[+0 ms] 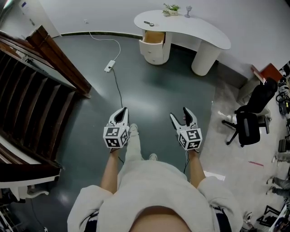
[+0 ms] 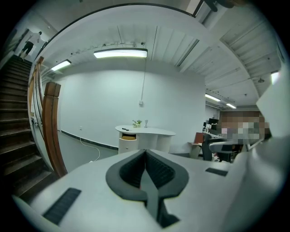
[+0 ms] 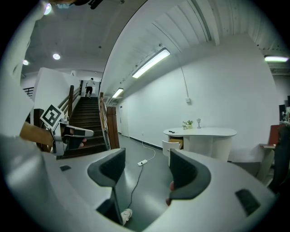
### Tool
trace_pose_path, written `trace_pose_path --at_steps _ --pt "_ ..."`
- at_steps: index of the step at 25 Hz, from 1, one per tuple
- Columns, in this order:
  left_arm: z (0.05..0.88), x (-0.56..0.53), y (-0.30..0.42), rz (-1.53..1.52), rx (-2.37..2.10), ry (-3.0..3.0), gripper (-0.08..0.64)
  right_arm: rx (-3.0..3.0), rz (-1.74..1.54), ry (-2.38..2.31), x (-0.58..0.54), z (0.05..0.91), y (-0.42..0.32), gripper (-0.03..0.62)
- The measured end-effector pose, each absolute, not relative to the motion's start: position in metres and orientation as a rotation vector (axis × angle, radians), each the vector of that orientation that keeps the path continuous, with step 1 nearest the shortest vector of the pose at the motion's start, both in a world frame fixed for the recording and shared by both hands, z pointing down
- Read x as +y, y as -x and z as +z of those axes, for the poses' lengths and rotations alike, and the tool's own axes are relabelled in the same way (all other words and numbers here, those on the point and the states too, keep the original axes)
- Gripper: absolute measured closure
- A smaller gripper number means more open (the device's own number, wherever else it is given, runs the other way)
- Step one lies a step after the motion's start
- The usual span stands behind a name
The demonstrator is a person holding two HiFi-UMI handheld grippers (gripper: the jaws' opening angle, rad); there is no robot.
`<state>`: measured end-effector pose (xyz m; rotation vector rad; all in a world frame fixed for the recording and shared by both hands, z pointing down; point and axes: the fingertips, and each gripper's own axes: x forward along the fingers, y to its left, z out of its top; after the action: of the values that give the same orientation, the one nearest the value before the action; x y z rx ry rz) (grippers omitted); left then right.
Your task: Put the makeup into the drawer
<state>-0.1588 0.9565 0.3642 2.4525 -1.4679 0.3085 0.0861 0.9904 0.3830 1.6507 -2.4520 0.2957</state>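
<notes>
Far across the room stands a white curved desk (image 1: 190, 28) with its drawer (image 1: 153, 41) pulled open. A small dark makeup item (image 1: 148, 23) lies on the desktop above the drawer; it shows as a tiny dark shape (image 3: 171, 132) in the right gripper view. Both grippers are held over the dark floor, well short of the desk. My left gripper (image 1: 121, 114) is shut, its pads meeting with nothing between them (image 2: 145, 156). My right gripper (image 1: 180, 114) is open and empty, the floor showing through its gap (image 3: 147, 168).
A wooden staircase (image 1: 31, 90) fills the left side. A power strip (image 1: 109, 66) and its cable lie on the floor between me and the desk. A black office chair (image 1: 248, 122) stands at the right. A small plant (image 1: 171, 8) and a glass (image 1: 188, 9) sit on the desk.
</notes>
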Motion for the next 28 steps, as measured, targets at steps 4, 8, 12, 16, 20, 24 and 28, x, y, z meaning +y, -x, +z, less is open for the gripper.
trace_pose_path --at_steps 4,8,12,16,20,24,28 --pt "0.368 0.922 0.155 0.312 -1.468 -2.451 0.548 -2.449 0.294 -1.655 0.955 0.385 -0.089 0.31" --pt "0.374 0.878 0.148 0.301 -1.456 -2.452 0.548 -2.437 0.289 -1.664 0.912 0.389 -0.095 0.318" --pt "0.38 0.819 0.149 0.287 -1.433 -2.448 0.548 -2.423 0.273 -1.67 0.858 0.39 -0.091 0.321" --pt "0.379 0.752 0.149 0.27 -1.411 -2.446 0.549 -2.398 0.272 -1.676 0.794 0.384 -0.09 0.324" --pt "0.376 0.679 0.154 0.265 -1.397 -2.445 0.549 -2.389 0.264 -1.684 0.723 0.378 -0.086 0.328" --pt "0.373 0.611 0.163 0.266 -1.38 -2.463 0.548 -2.38 0.255 -1.699 0.656 0.375 -0.076 0.331" --pt "0.372 0.547 0.17 0.268 -1.37 -2.474 0.548 -2.371 0.248 -1.703 0.591 0.375 -0.067 0.334"
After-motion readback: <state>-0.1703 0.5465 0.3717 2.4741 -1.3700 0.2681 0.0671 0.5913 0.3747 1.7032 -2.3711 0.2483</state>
